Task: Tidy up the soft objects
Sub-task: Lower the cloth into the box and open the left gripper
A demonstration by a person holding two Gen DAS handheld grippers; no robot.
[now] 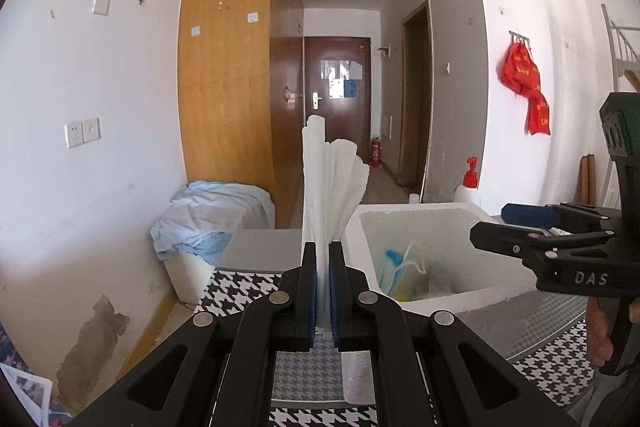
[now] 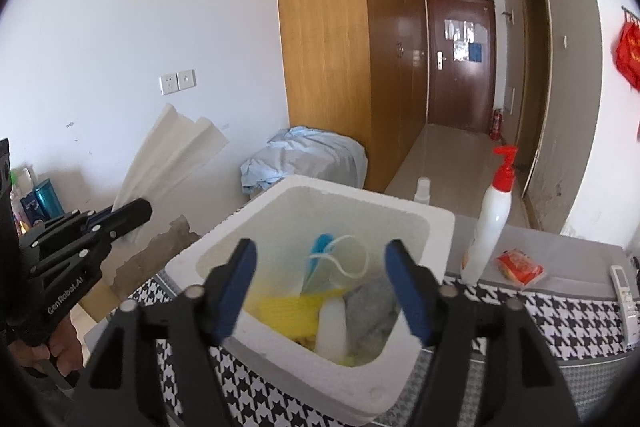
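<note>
The white tissue stands upright, fanned out, pinched between the jaws of the left gripper, just left of the white foam box. The box sits on the houndstooth cloth and holds a face mask, a yellow cloth and a grey cloth. Above it the right gripper has its jaws wide, with nothing in them.

Open foam box mouth ahead, pump bottle just beside its right rim.
</note>
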